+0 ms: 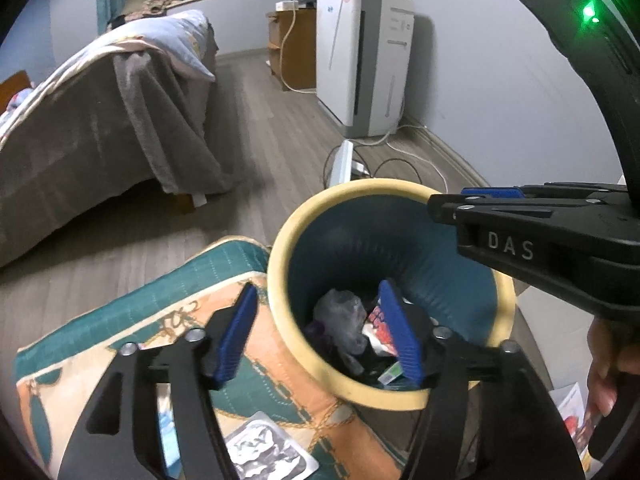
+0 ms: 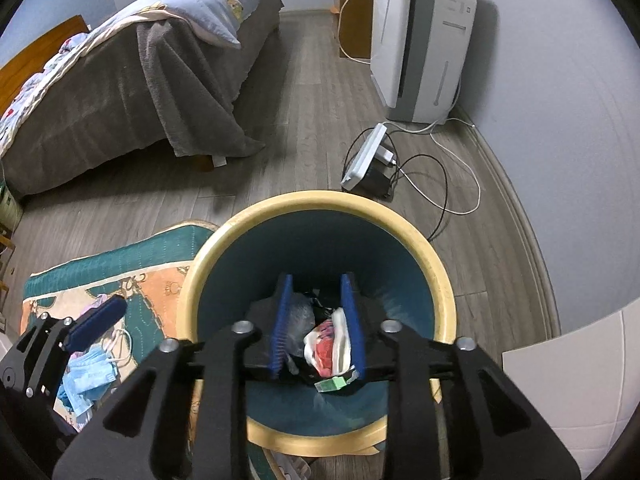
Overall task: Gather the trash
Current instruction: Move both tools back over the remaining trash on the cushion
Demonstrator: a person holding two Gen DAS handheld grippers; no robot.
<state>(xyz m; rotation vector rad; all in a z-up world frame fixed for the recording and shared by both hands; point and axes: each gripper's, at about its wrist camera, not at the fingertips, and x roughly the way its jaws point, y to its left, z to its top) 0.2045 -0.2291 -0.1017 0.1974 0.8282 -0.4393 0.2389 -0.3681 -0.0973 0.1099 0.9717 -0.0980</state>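
Right tool [image 2: 318,330] over the bin [image 2: 438,276], jaws apart, nothing gripped; wrapper [image 2: 326,350] lies inside. Left tool [image 1: 320,332] apart, empty, straddling the near rim. Next: face mask [image 2: 90,374] on the mat [image 2: 120,260], left; grip its bunched middle.

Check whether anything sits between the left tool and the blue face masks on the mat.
Nothing visible does. The left tool, jaws open, hangs above the blue face masks on the mat, with only air between them. The bin stands off to the side, clear of that path.
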